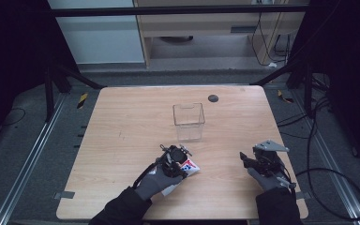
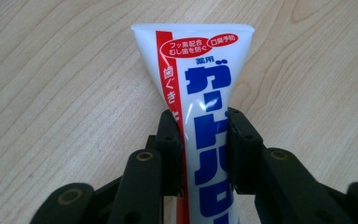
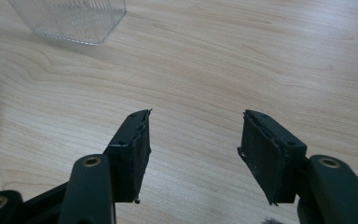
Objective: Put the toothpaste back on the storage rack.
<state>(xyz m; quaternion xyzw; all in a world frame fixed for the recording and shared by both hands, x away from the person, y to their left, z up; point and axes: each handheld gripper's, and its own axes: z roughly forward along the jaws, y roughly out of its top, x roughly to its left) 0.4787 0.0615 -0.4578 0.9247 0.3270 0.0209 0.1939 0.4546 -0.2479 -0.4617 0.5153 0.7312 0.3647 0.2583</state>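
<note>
A white toothpaste tube [image 2: 205, 93] with blue and red Japanese lettering lies on the wooden table [image 1: 122, 126]. My left gripper [image 2: 204, 135] is shut on it, the two black jaws pressing its sides about halfway along, its flat crimped end pointing away. In the high view the left gripper [image 1: 172, 159] sits over the tube [image 1: 190, 166] at the front middle of the table. My right gripper [image 3: 193, 149] hovers open over bare wood with nothing between its jaws; from above it [image 1: 244, 159] is at the front right. A clear plastic box [image 1: 188, 121] stands upright mid-table.
A small dark round disc [image 1: 213, 98] lies near the table's far edge. A corner of the clear box [image 3: 70, 18] shows at the upper left of the right gripper view. Cables trail over the floor right of the table.
</note>
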